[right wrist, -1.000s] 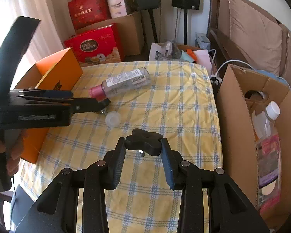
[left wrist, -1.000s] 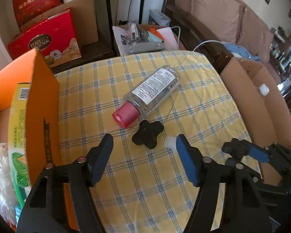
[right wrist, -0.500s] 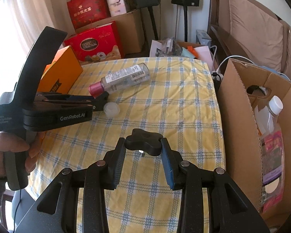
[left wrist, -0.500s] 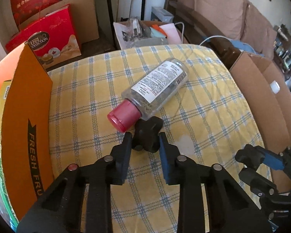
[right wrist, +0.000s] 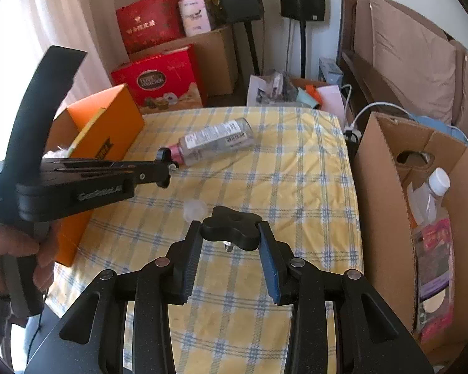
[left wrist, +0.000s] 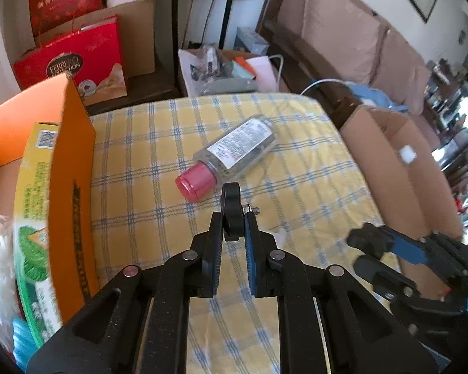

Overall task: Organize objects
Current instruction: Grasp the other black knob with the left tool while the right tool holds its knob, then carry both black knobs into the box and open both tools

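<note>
My left gripper (left wrist: 232, 218) grips a black star knob (left wrist: 231, 205) edge-on, its screw sticking out to the right, just above the yellow checked cloth (left wrist: 140, 187). Its jaws are still closing, with the pads pressed on the knob. From the right wrist view this left gripper (right wrist: 163, 168) hangs beside the pink cap of a clear bottle (right wrist: 215, 140) lying on its side. My right gripper (right wrist: 231, 233) is shut on a second black star knob (right wrist: 231, 229), held flat above the cloth's near half. The bottle (left wrist: 234, 152) lies just beyond the left fingertips.
An orange box (left wrist: 71, 168) holding a green-yellow carton stands at the table's left edge. A brown cardboard box (right wrist: 380, 202) with a plastic bottle and packets in it stands at the right. A small clear cap (right wrist: 196, 209) lies on the cloth. Red gift boxes and a sofa are behind.
The left gripper closed on the black knob that lay on the cloth by the bottle's cap and raised it, turned on edge. The right gripper kept still with its knob.
</note>
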Demonstrator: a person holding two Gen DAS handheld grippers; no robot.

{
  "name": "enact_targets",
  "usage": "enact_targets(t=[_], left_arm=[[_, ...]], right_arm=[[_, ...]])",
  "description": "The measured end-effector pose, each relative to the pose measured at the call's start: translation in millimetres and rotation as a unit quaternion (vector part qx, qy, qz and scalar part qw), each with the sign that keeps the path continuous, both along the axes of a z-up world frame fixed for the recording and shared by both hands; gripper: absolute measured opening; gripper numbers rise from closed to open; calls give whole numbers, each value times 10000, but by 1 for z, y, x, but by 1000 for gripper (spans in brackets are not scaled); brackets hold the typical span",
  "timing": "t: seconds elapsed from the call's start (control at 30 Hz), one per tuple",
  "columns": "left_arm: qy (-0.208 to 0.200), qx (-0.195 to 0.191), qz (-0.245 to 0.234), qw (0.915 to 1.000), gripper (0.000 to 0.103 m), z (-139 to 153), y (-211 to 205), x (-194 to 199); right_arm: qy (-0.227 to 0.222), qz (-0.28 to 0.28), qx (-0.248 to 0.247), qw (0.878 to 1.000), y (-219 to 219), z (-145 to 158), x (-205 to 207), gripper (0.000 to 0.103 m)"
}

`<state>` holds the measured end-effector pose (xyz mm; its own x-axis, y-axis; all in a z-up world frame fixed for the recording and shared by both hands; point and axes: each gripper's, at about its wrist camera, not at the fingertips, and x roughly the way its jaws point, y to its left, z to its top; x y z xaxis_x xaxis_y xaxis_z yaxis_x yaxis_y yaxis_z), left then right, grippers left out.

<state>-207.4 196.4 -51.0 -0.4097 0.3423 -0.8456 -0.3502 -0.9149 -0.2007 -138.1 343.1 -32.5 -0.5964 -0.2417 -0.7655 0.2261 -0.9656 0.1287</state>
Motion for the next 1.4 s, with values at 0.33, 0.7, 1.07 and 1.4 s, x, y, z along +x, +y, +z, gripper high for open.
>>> enact_targets(t=[0.33,0.7,1.07,1.4], left_arm=[[298,421,-37,9987,12,42,-23,32],[482,662,130,9966,12,68,-75,59],[608,518,584,9951,12,78,-156,80],[433,409,925,9939,12,58,-206,88]], right_arm=[[266,165,-5,9995,-24,28,7,36],[447,493,-33,9978,-66,51,13,36],[547,1054,-159,9928,-132,64,17,36],[508,1526,-140,9869,-187,58,19,36]])
